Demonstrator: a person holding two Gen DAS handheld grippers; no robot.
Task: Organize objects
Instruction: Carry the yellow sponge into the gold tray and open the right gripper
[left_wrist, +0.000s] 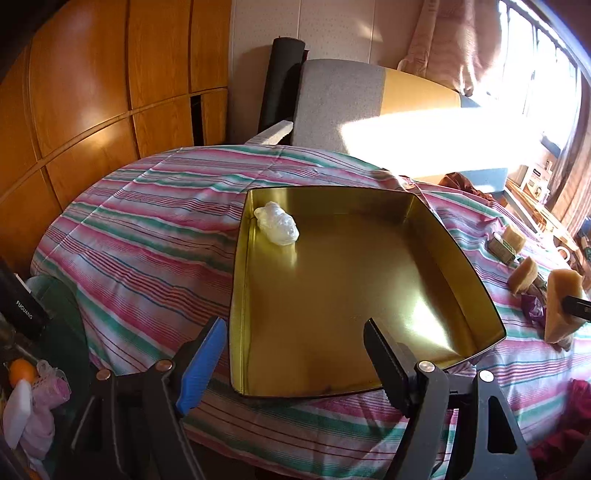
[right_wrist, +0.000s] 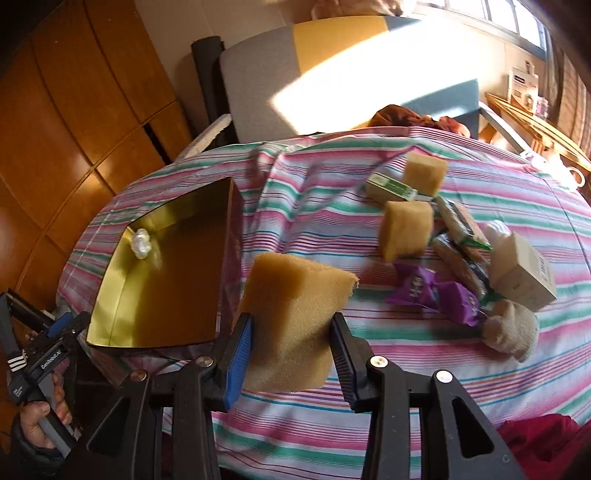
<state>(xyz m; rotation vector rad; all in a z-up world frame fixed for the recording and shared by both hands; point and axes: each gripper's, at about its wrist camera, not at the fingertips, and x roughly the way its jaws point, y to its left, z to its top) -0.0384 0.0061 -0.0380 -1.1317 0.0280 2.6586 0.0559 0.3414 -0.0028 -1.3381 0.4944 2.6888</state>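
Observation:
A gold tin tray (left_wrist: 240, 258) lies on the striped tablecloth with a crumpled wad of clear plastic (left_wrist: 277, 223) in its far left corner. My left gripper (left_wrist: 293, 328) hangs open over the tray's near edge, nothing between its fingers. My right gripper (right_wrist: 291, 317) is shut on a tan sponge block (right_wrist: 299, 288), lifted off the cloth just right of the tray (right_wrist: 107, 295). The left wrist view shows that sponge (left_wrist: 561, 310) at the far right. Two more sponge blocks (right_wrist: 406, 230) (right_wrist: 424, 173) rest further back on the cloth.
A cluster sits right of the sponges: a green carton (right_wrist: 391, 188), flat packets (right_wrist: 461, 236), purple wrappers (right_wrist: 436, 295), a cardboard box (right_wrist: 524, 273) and a knit glove (right_wrist: 509, 328). A chair (left_wrist: 340, 99) stands behind the table. A person's hand (right_wrist: 37, 424) shows at lower left.

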